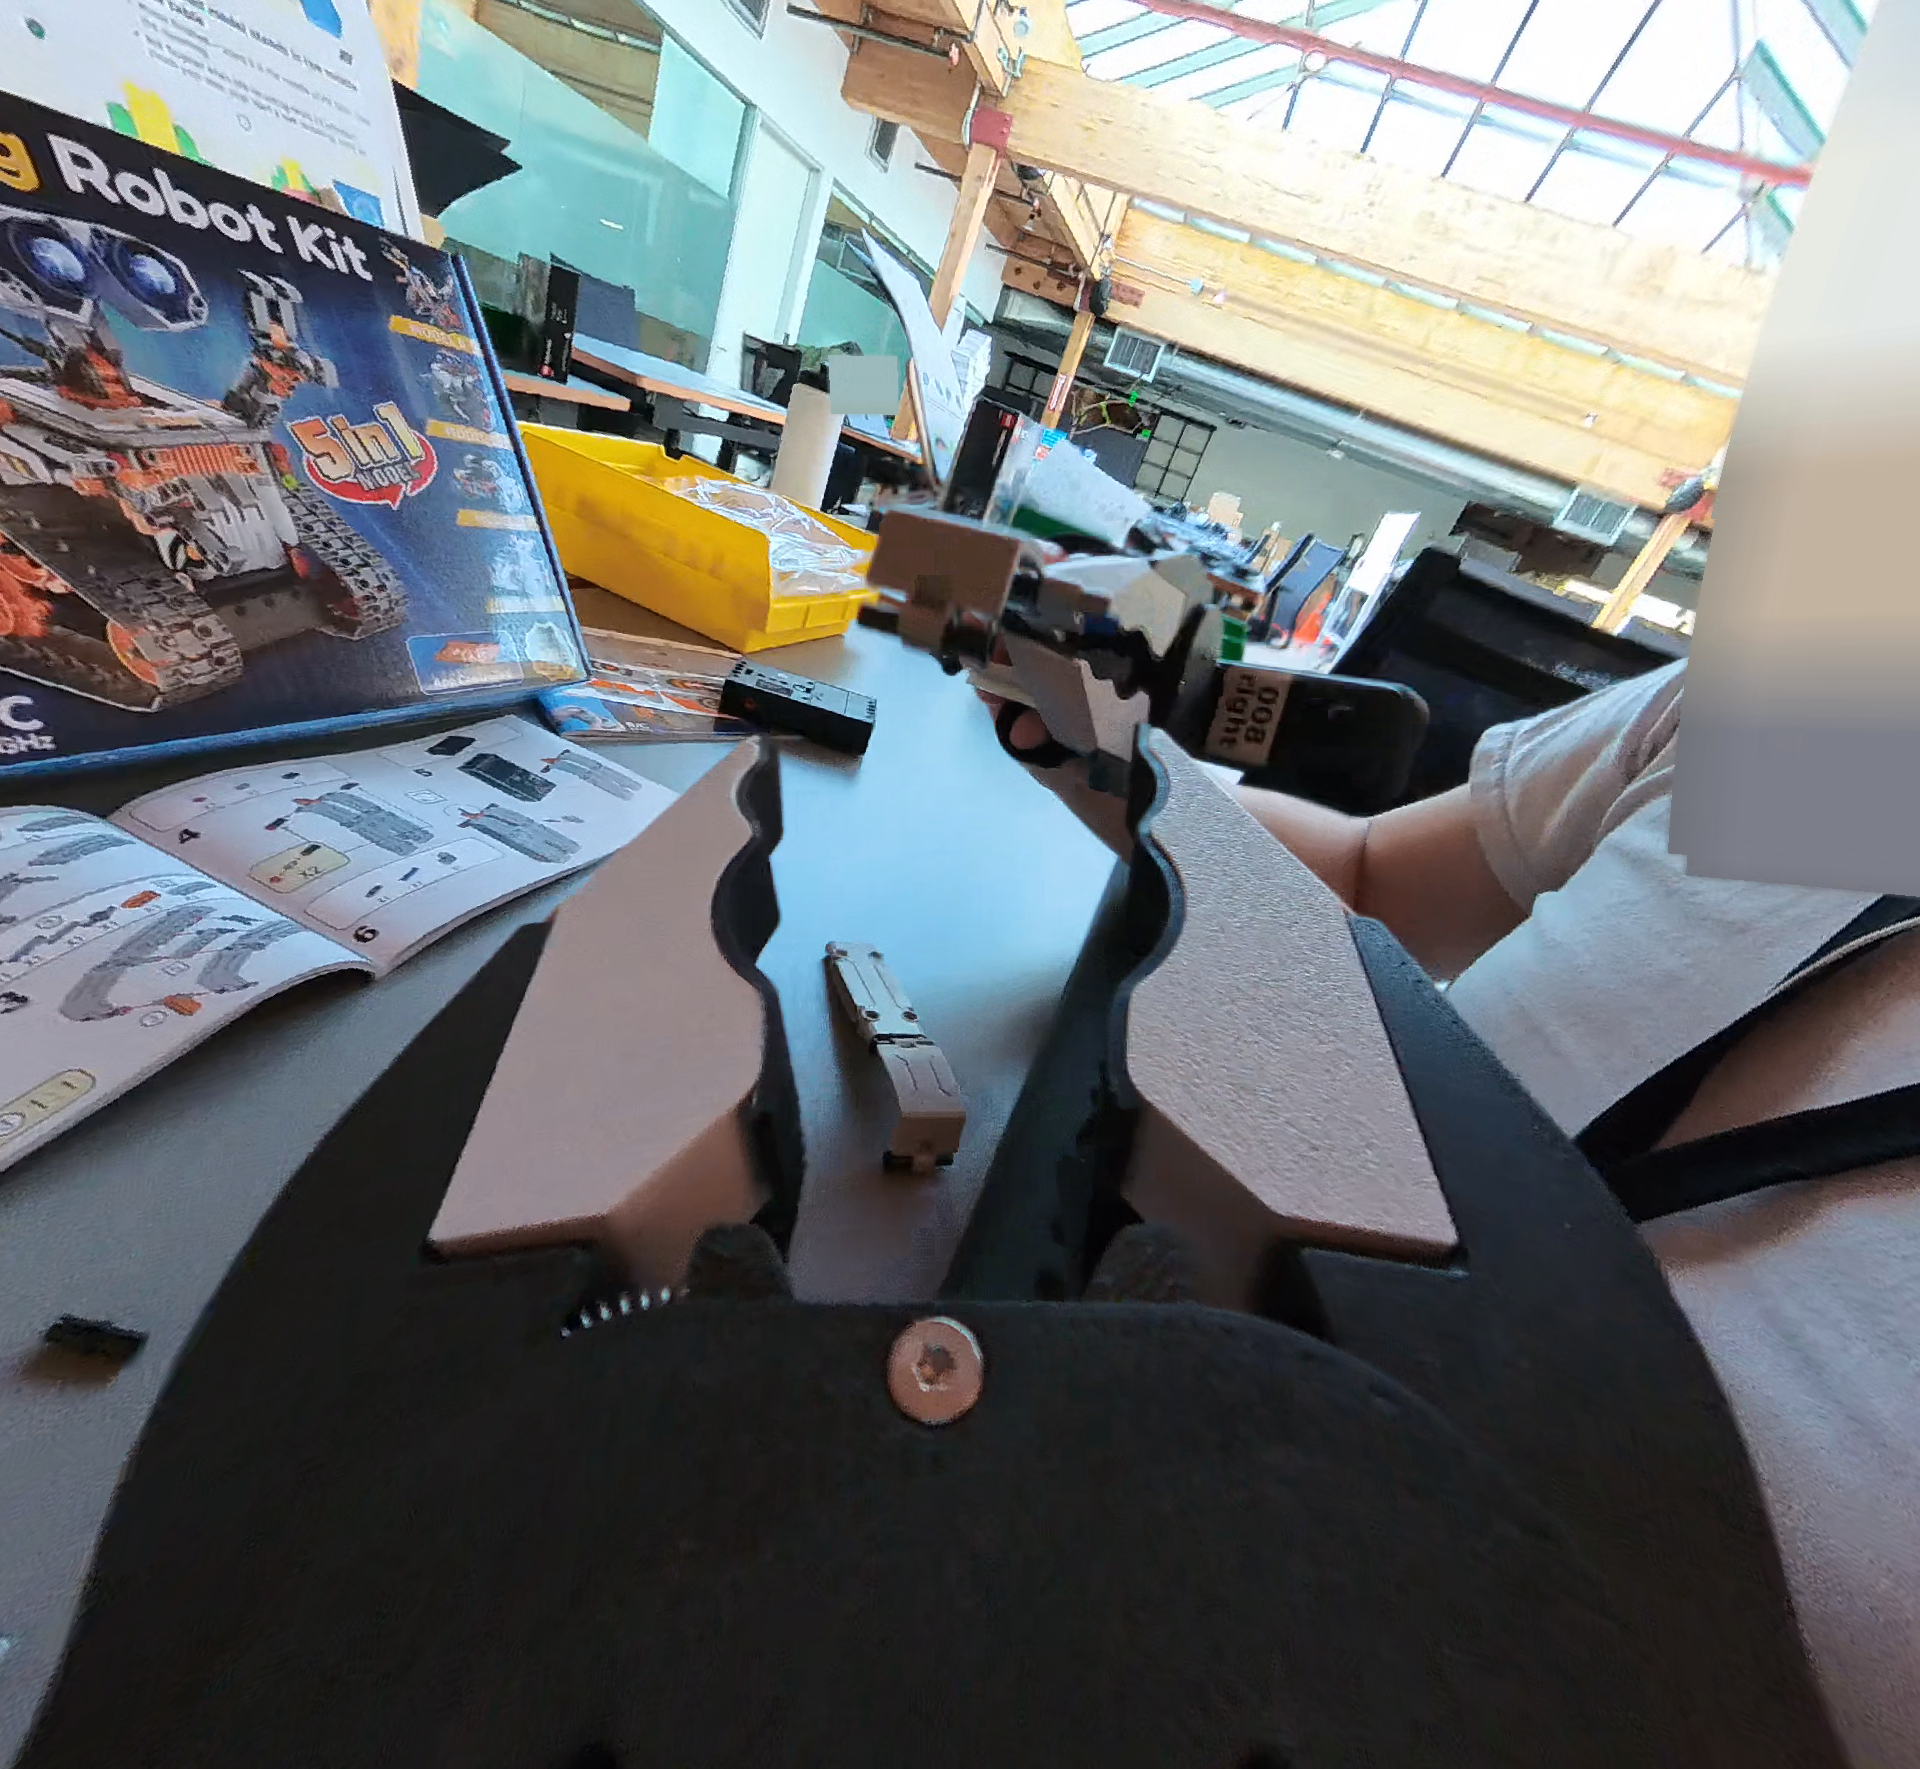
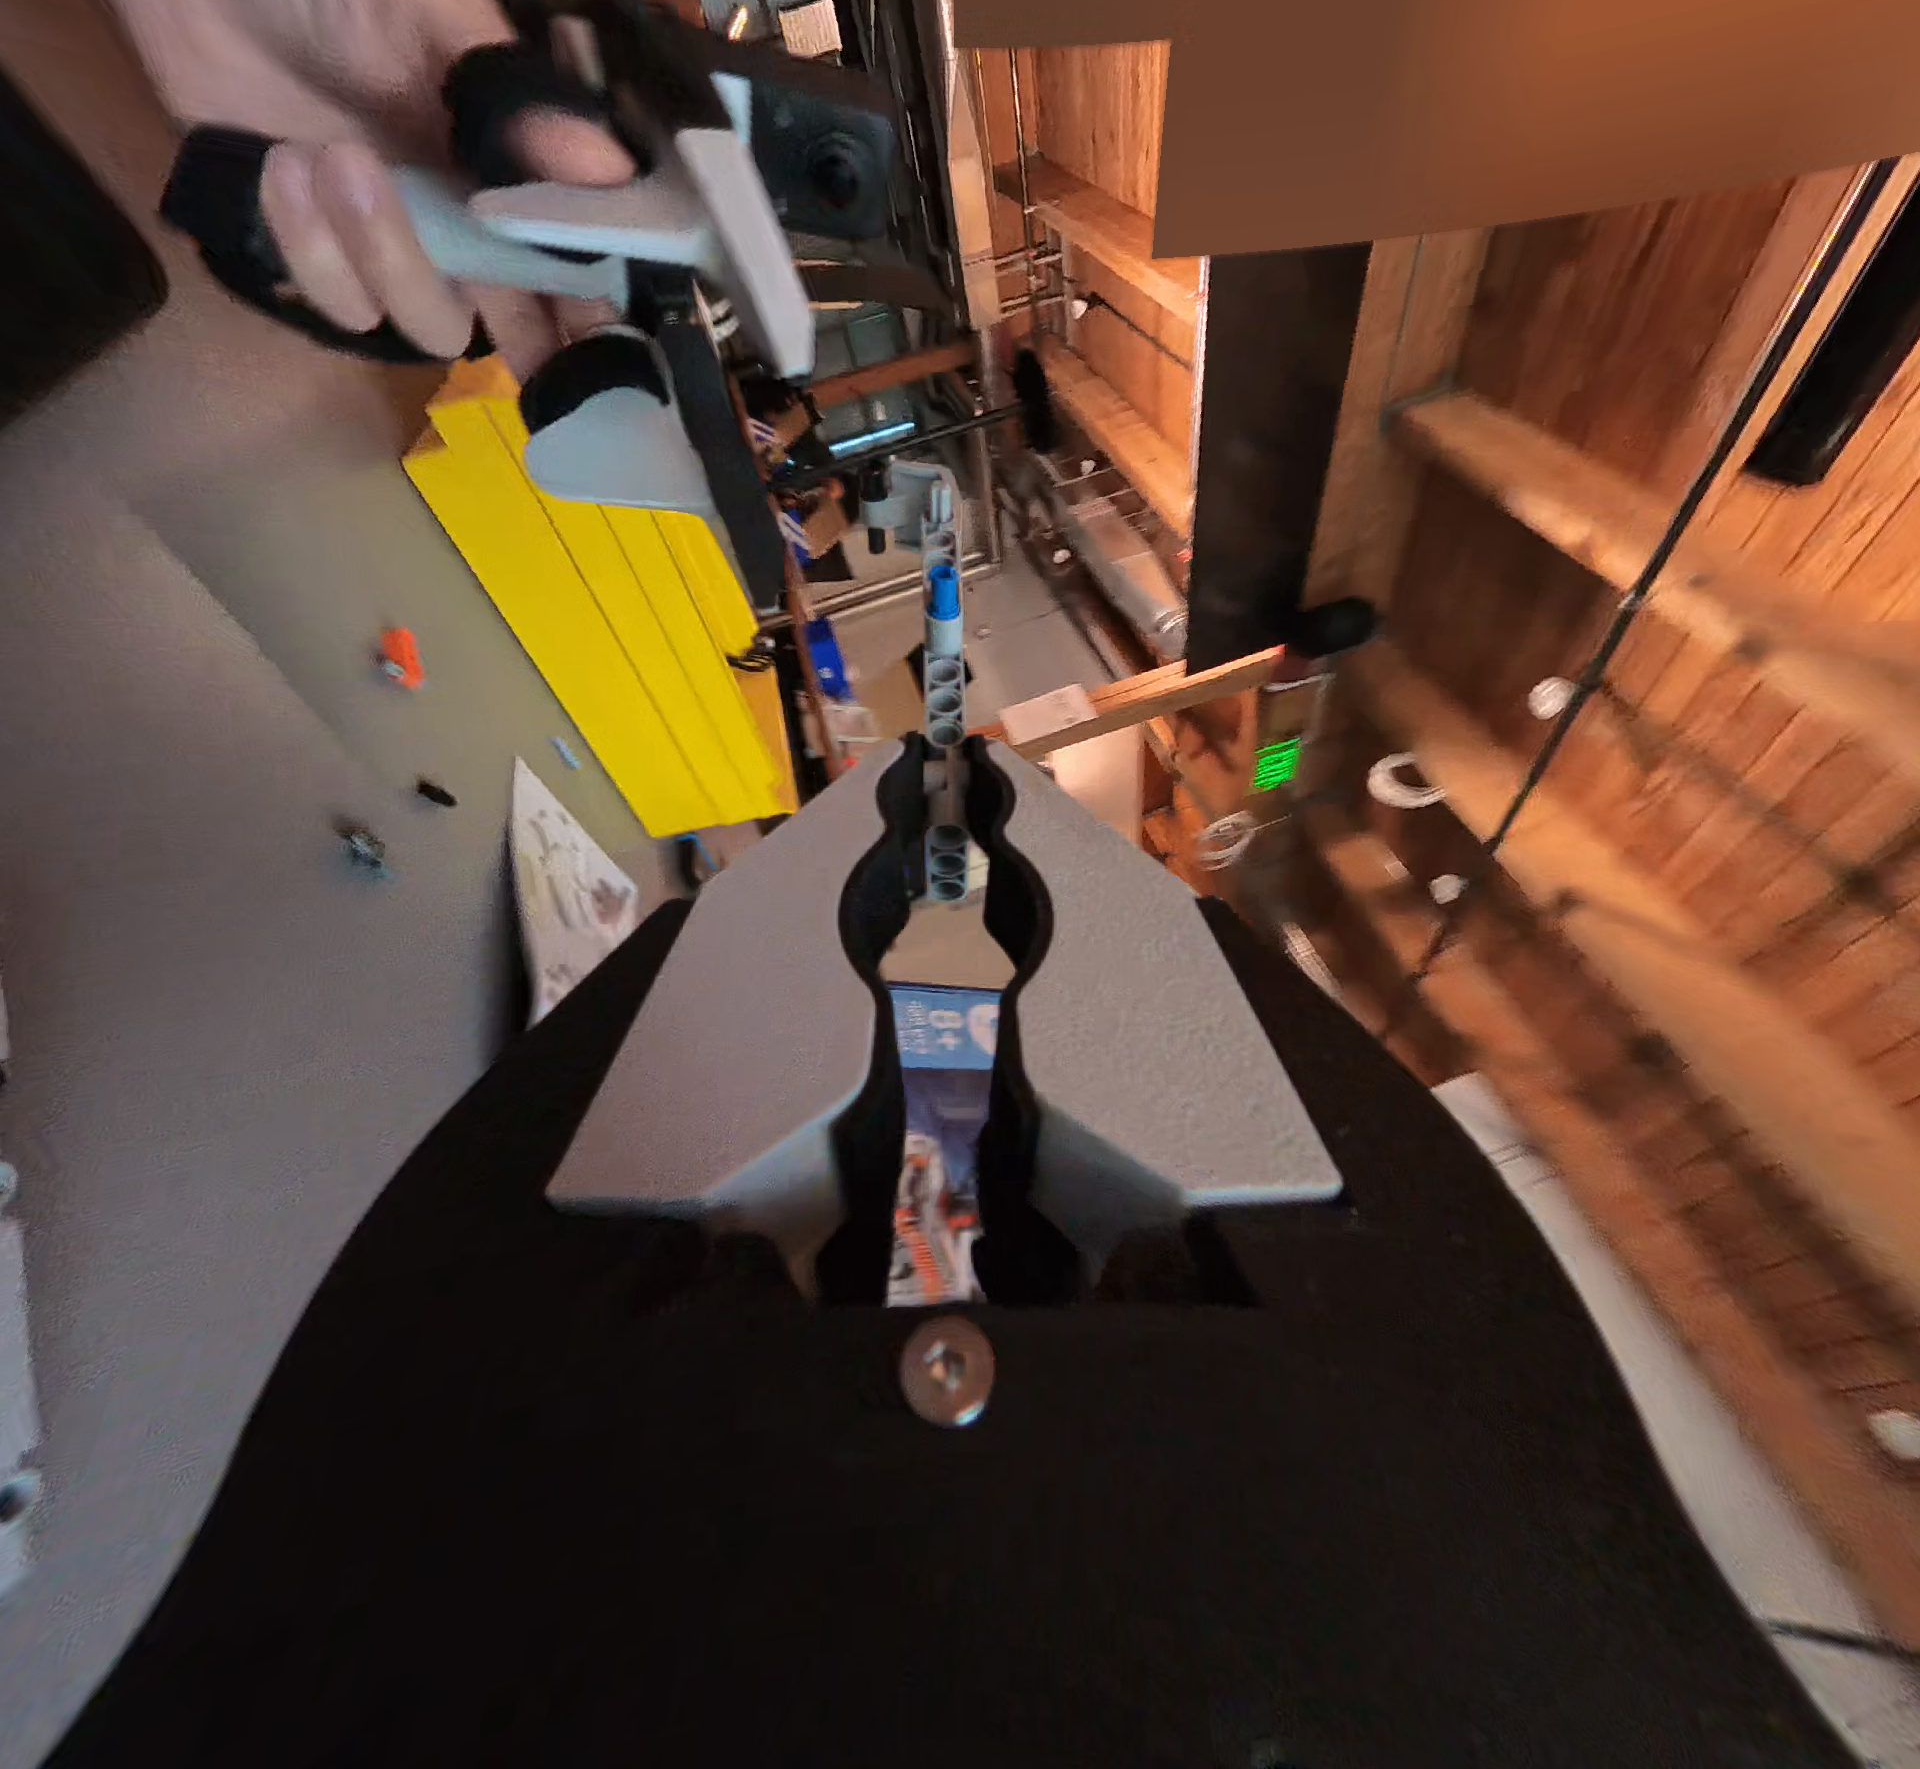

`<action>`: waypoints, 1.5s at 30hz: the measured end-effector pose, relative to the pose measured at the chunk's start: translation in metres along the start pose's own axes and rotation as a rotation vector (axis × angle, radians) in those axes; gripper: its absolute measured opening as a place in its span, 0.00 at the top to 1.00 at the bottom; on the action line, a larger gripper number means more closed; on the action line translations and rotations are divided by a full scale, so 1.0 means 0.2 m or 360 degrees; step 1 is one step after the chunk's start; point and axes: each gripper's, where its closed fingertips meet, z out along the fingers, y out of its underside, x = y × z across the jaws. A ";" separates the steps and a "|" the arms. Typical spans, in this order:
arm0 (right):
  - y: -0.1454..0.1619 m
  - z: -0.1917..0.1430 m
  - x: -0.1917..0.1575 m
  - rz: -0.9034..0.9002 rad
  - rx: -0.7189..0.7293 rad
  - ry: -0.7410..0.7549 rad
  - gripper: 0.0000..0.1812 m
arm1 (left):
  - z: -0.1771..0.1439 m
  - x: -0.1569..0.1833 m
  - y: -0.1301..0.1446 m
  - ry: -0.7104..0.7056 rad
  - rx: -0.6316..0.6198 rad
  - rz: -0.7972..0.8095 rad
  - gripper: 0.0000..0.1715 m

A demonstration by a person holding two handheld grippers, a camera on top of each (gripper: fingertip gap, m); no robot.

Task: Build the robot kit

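Observation:
My left gripper [image 1: 956,763] is open and empty, low over a dark table [image 1: 935,846]. A grey jointed building piece [image 1: 899,1054] lies flat on the table between its fingers, touching neither. My right gripper [image 2: 943,758] is shut on a grey beam with round holes [image 2: 943,680], which sticks out past the fingertips and carries a blue pin [image 2: 941,589]. In the left wrist view the right gripper [image 1: 1039,618] is held up in the air to the right, in a person's hand. In the right wrist view the left gripper [image 2: 644,244] shows at upper left, blurred.
A blue kit box [image 1: 239,472] stands at left with an open instruction booklet [image 1: 260,888] before it. A yellow bin [image 1: 707,545] holding a plastic bag sits behind. A black block [image 1: 800,706] and a small black part [image 1: 94,1335] lie on the table. An orange part [image 2: 400,654] lies near the bin.

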 end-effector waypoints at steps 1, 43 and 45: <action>-0.02 0.01 -0.02 -0.0086 0.0007 0.0007 0.97 | 0.00 0.00 0.00 -0.0015 -0.0024 0.0050 0.62; 0.33 0.04 -0.33 0.0239 -0.0280 -0.0254 0.86 | -0.02 -0.15 0.19 -0.0138 -0.0346 0.0440 0.86; 0.43 0.02 -0.30 0.0474 -0.0380 -0.0232 0.85 | -0.05 -0.18 0.18 -0.0190 -0.0315 0.0425 0.86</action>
